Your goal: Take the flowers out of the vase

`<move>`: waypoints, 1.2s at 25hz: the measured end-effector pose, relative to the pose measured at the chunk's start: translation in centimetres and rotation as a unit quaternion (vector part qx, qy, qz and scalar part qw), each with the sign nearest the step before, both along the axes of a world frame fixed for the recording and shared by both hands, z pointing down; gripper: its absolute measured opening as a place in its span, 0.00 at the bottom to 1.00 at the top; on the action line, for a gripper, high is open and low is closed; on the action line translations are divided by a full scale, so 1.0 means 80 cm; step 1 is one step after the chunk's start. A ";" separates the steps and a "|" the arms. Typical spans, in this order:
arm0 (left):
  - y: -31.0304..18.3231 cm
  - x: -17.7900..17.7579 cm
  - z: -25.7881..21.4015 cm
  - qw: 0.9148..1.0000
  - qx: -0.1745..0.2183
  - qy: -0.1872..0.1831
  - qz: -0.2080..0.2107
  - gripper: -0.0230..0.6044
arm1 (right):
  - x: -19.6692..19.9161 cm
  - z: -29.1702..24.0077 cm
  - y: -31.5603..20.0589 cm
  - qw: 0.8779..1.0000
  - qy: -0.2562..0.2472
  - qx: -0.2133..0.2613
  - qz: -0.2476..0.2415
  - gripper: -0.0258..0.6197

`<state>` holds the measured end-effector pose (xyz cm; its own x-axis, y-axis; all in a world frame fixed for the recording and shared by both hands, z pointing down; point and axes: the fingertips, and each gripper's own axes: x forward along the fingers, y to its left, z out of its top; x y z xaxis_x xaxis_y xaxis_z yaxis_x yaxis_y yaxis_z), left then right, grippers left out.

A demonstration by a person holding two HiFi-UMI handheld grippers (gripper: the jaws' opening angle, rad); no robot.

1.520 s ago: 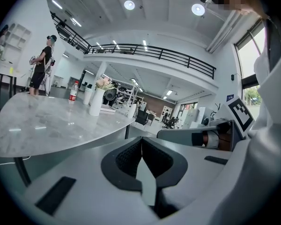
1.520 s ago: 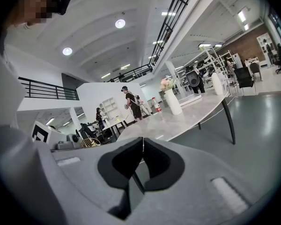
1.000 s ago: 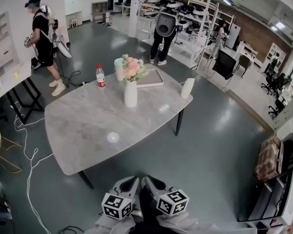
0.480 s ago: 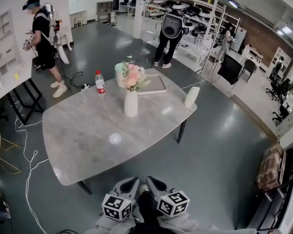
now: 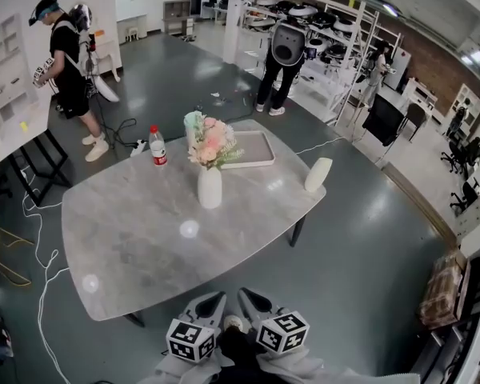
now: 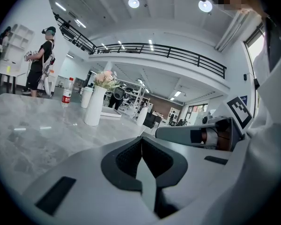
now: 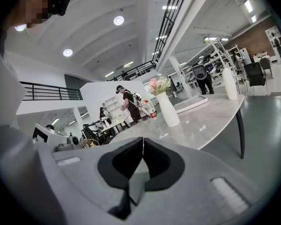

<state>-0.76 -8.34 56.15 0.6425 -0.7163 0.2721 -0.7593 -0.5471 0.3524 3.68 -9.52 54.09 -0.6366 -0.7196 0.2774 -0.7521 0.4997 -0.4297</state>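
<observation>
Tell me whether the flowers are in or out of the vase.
In: the flowers rise from the upright white vase on the table.

Bare tabletop (image 5: 144, 246) leads to the vase (image 5: 210, 189); bottle (image 5: 157, 147) and tray (image 5: 256, 149) stand behind.

at centre frame the vase (image 5: 210, 188) is white, the flowers (image 5: 210, 141) pink and cream; the table (image 5: 120, 238) is grey-veined marble; the bottle (image 5: 157, 147) wears red.

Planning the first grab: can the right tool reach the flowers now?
Probably not yet: the right tool hangs short of the near edge of the table, flowers stand mid-table; path looks clear.
</observation>
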 end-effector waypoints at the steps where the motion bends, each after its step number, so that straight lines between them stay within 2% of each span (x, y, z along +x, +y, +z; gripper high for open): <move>1: -0.007 0.001 0.000 1.000 0.000 0.000 -0.004 0.04 | 0.001 0.001 -0.008 1.000 -0.001 -0.001 -0.004 0.04; 11: -0.081 -0.001 -0.006 0.999 0.005 -0.006 -0.050 0.04 | 0.009 0.000 -0.087 0.999 -0.010 -0.008 -0.033 0.04; 19: -0.123 0.013 0.003 0.998 0.006 -0.004 -0.067 0.04 | 0.027 0.005 -0.133 0.999 -0.009 -0.001 -0.048 0.04; 30: -0.142 0.017 0.010 0.997 0.000 -0.008 -0.079 0.04 | 0.030 0.017 -0.149 0.998 -0.015 -0.009 -0.060 0.04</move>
<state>0.57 -19.72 56.97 0.5165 -0.8087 0.2815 -0.8420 -0.4199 0.3387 6.06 -21.41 55.45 -0.7259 -0.6335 0.2679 -0.6740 0.5774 -0.4609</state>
